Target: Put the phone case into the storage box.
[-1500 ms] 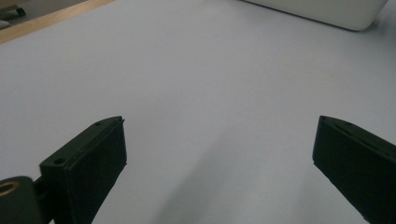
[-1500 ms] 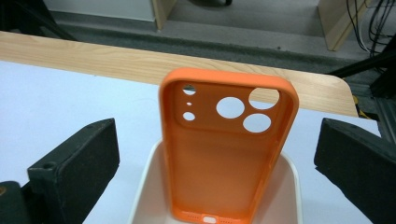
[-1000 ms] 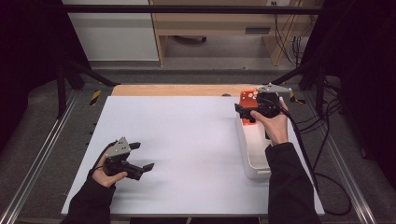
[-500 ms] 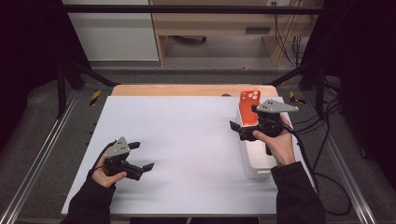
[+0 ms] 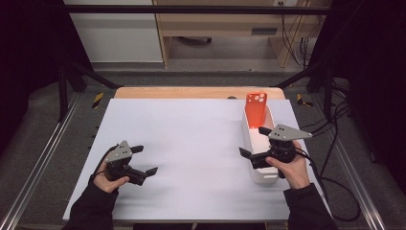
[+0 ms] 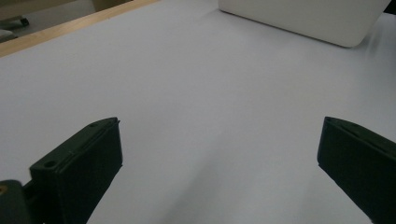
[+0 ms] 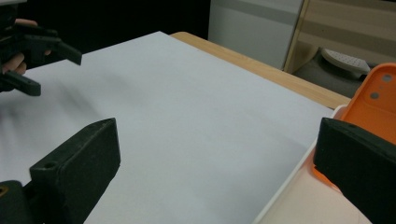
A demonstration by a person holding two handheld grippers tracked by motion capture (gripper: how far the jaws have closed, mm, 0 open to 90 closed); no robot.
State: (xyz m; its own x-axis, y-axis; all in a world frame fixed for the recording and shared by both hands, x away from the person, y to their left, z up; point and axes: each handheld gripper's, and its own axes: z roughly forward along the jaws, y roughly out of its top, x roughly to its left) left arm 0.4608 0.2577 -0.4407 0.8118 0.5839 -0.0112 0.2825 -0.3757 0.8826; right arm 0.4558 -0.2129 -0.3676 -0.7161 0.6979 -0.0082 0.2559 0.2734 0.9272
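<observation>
Item: orange rigid plastic phone case with camera cut-outs (image 5: 256, 109). Location: standing on end, leaning in the far end of a white oblong plastic bin (image 5: 247, 136), near the far right corner of the worktop (image 5: 191, 143). Cut-outs uppermost; lower part hidden behind the bin wall.

Container: bin set lengthwise along the right edge of the white-covered worktop, near end rounded. Seen low and close in the left tool view as a pale wall (image 6: 299, 18).

Right tool (image 5: 253, 143): held over the near half of the bin, jaws spread wide, nothing between them. From its own view, the orange case (image 7: 373, 100) just behind the right-hand jaw, bin rim below.

Left tool (image 5: 142, 160): resting low near the near left corner of the worktop, jaws spread wide, empty; well apart from the bin.

Handling, as judged: light, thin-walled shell; stiff at the corners but likely to flex across the open back; smooth and somewhat slippery. Not fragile, though prone to tipping or sliding down the bin wall if nudged. Best hold: across the two long side edges at the exposed upper part, below the camera cut-outs, with moderate squeeze only. Alternative: pinch front to back on the top edge. Bin walls leave little room lower down.
</observation>
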